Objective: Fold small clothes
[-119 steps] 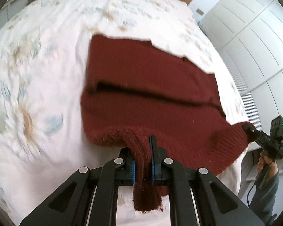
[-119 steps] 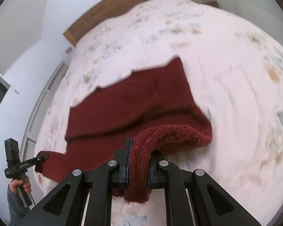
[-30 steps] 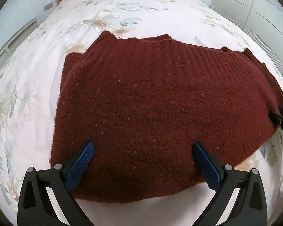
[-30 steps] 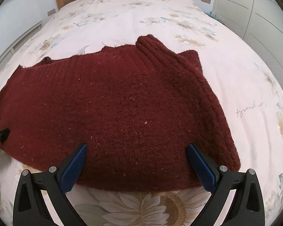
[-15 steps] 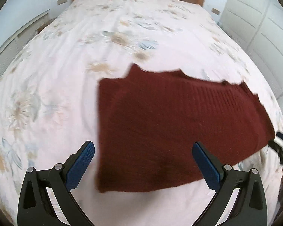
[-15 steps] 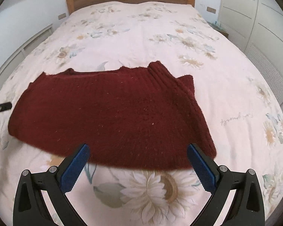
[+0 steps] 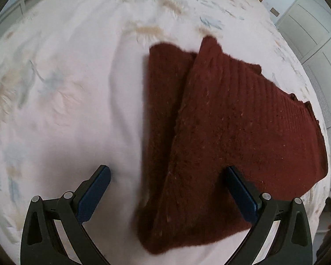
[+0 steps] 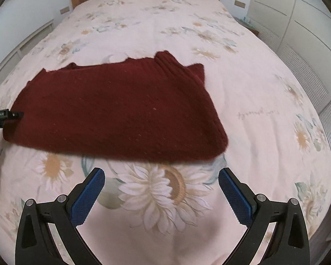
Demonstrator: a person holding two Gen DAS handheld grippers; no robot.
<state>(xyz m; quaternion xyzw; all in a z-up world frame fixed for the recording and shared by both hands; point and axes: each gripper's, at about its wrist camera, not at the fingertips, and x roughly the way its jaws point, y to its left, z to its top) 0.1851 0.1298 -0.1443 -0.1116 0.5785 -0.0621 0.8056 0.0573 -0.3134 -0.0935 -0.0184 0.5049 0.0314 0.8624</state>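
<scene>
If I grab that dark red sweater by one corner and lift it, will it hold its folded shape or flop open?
The dark red sweater is thick, fuzzy knit lying limp in layers, so it would likely sag and unfold. It looks fairly heavy for its size. The coarse surface should grip well, probably dragging on the bedspread rather than sliding.

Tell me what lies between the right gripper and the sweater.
Only bare floral bedspread: the right wrist view shows nothing else between the open right gripper and the folded maroon sweater.
</scene>
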